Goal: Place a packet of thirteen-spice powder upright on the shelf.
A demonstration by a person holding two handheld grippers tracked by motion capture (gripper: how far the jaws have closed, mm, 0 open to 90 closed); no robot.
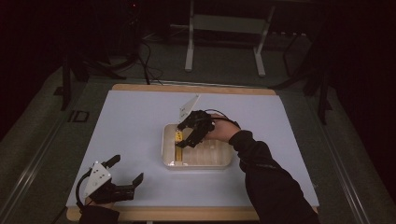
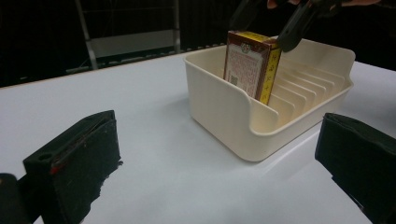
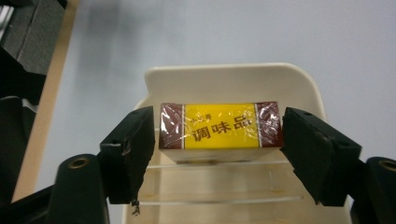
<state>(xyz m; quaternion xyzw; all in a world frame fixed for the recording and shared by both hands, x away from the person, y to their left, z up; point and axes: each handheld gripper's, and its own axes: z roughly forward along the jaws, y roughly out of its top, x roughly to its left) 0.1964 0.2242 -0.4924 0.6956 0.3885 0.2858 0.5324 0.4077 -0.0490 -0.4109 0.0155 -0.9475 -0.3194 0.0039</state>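
In the high view, the cream rack tray (image 1: 198,161) sits a little right of the middle of the frame on the pale table (image 1: 135,126), and the right claw (image 1: 186,138) hangs over its left end, pointing down. A small box (image 1: 178,136) with a yellow top stands upright at that left end of the tray, in the first slot next to the tray's end wall. In the right gripper view, the box (image 3: 219,132) is in the centre of the frame, with dark red ends and a yellow label with characters on it. The two black jaws stand at both sides of it; a thin gap shows between each pad and the box, so the right claw is slightly spread and is not pinching the box. In the left gripper view, the box (image 2: 250,65) is in the upper middle of the frame, standing inside the tray (image 2: 233,116), with the right claw (image 2: 268,25) just above its top. The left claw (image 1: 126,170) rests in the lower left of the high view, well apart from the tray, with its jaws spread wide and nothing between them.
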